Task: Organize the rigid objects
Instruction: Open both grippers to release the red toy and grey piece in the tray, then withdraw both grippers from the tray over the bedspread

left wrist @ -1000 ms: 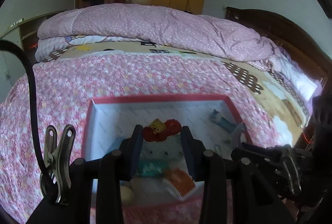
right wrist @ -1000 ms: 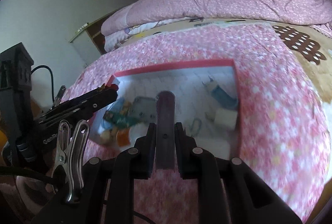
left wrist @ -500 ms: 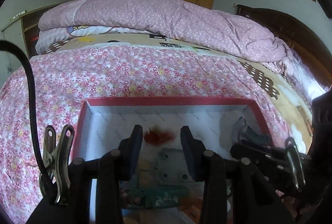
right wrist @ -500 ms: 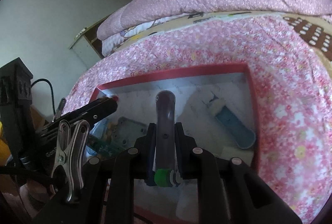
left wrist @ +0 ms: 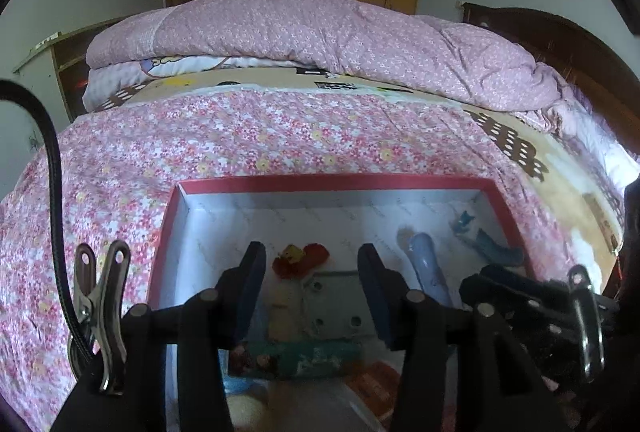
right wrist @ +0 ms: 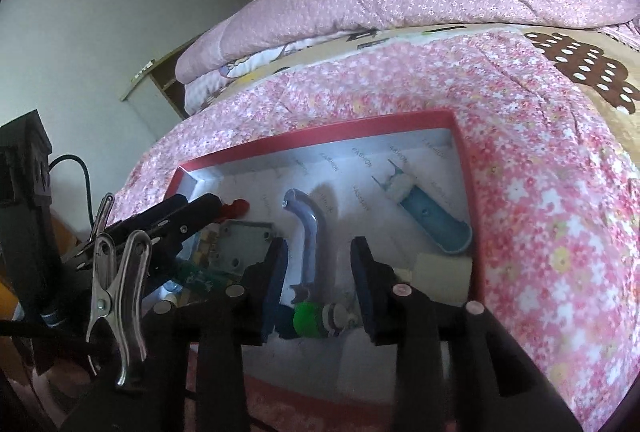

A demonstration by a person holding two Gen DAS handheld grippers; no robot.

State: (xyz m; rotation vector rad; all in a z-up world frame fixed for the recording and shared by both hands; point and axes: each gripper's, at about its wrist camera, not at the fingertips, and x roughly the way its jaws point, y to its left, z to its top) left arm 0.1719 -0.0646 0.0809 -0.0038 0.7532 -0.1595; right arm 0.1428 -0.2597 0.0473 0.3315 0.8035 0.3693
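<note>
Right claw (right wrist: 318, 264) spread apart, empty, over near half of red-rimmed box (right wrist: 320, 130) on bed (right wrist: 540, 192). Curved lilac handle (right wrist: 306, 228) flat on box floor between the fingertips, long axis along claw line, hooked end away. Left claw (left wrist: 310, 272) also apart, empty, over grey plate (left wrist: 334, 306); red toy (left wrist: 302, 258) just beyond. Blue brush (right wrist: 432, 218) near right wall. Open floor toward far wall
</note>
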